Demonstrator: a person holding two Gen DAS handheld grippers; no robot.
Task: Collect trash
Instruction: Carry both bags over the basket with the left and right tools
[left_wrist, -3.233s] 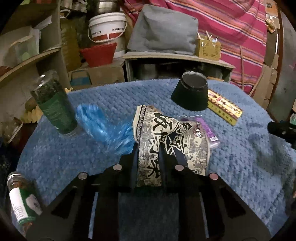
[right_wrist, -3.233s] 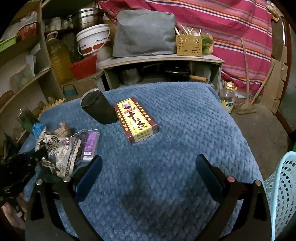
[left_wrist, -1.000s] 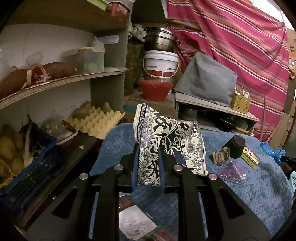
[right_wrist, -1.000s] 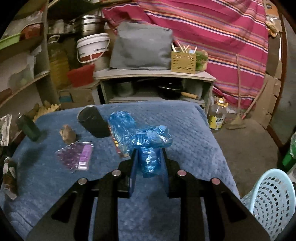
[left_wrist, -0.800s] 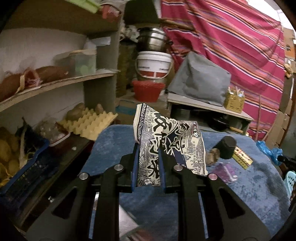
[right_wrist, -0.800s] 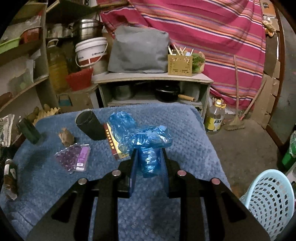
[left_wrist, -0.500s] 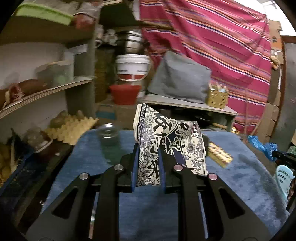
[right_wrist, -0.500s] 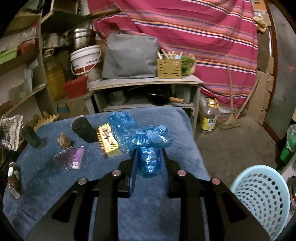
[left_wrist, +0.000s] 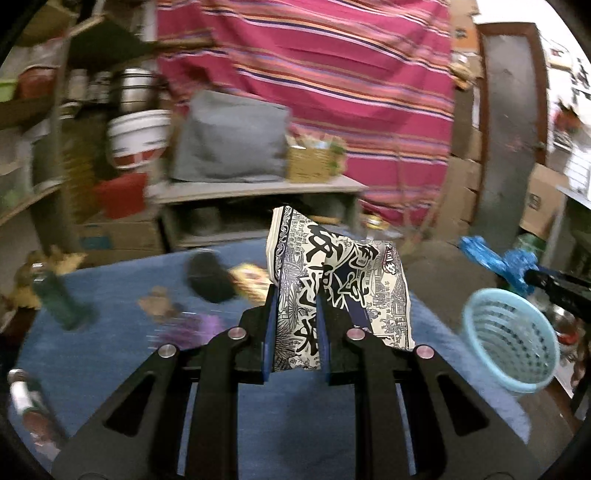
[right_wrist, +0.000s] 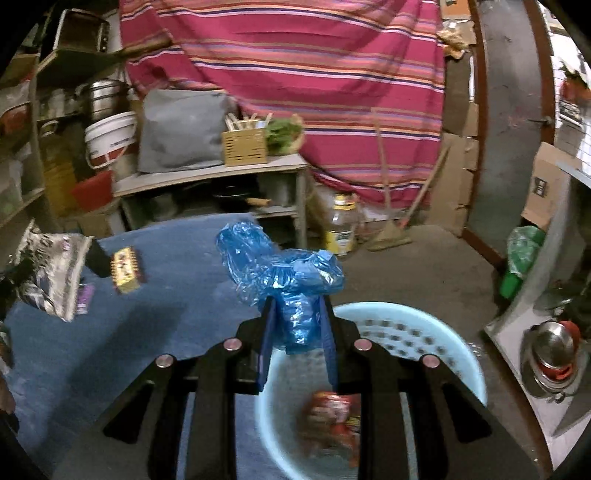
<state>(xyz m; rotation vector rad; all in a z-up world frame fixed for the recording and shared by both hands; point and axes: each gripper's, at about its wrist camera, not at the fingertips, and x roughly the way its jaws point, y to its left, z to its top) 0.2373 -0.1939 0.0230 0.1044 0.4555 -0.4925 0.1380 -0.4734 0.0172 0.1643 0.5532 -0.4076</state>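
Currently, the left gripper (left_wrist: 294, 314) clamps a crumpled black-and-white printed wrapper (left_wrist: 334, 291); the right gripper (right_wrist: 295, 325) pinches a wrinkled blue bag (right_wrist: 284, 280), with the basket (right_wrist: 436, 332) at 5 o'clock.

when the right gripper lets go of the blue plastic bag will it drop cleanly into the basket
Probably floppy and very light: the blue bag is crumpled thin film bulging above the right gripper. It may drift or cling rather than drop straight. The basket sits right beneath, so it likely lands inside.
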